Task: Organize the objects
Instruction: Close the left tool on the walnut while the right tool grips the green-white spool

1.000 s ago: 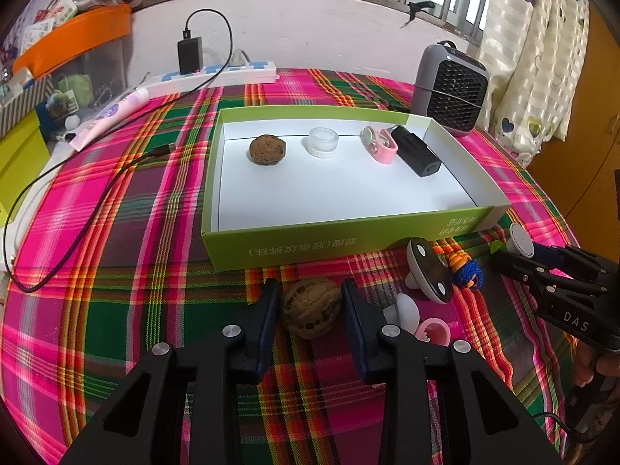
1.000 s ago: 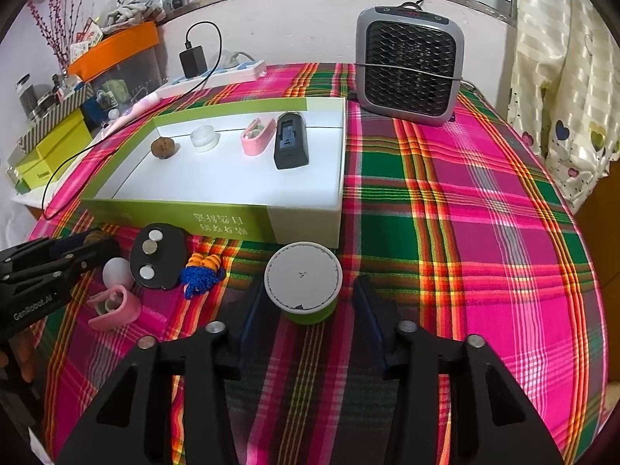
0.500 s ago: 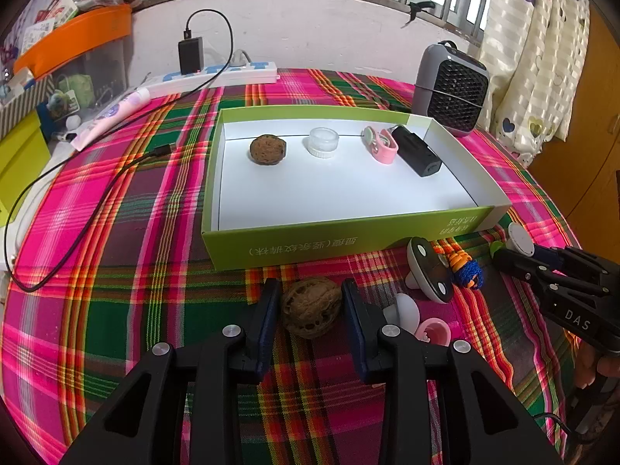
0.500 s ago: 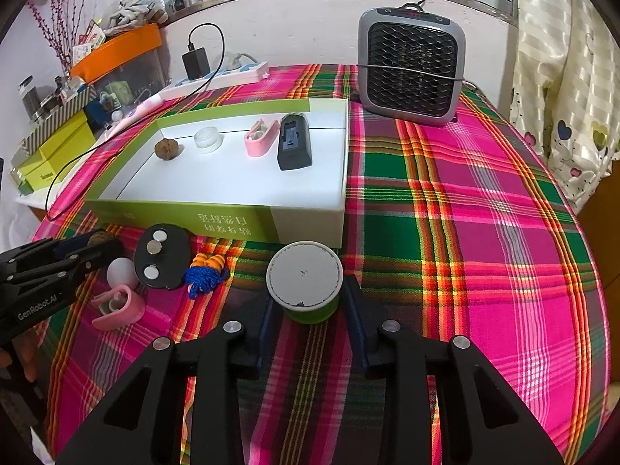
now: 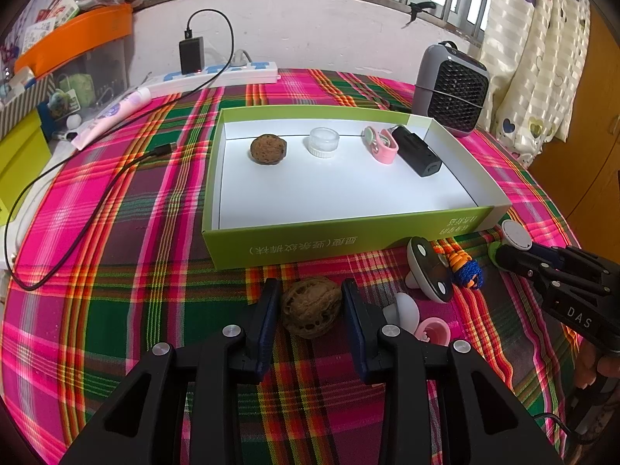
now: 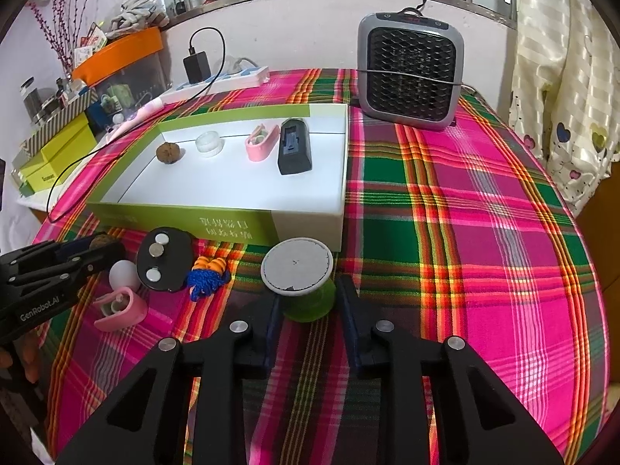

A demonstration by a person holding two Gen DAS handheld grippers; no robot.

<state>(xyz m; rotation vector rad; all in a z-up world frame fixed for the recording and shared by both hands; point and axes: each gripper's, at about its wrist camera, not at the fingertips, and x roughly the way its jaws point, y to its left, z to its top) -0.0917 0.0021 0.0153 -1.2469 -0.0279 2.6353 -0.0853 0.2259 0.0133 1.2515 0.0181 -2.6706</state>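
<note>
Plaid-covered worktop (image 5: 116, 271): both sets of jaws are closing on items in front of the green box (image 5: 310, 244).

Green box is sitting mid-worktop, already holding a walnut (image 5: 268, 148), a clear cap (image 5: 324, 142), a pink case (image 5: 381, 145) and a black block (image 5: 416, 151) along its far wall. Just before its near wall, the right gripper (image 6: 308, 310), wide a second ago, is now narrowing around the green spool (image 6: 304, 285), pads touching or nearly so. The left gripper (image 5: 310, 306) is likewise pinching the loose walnut (image 5: 311, 306). Both grasps look about set, so lifting into the box is probably coming next.
</note>
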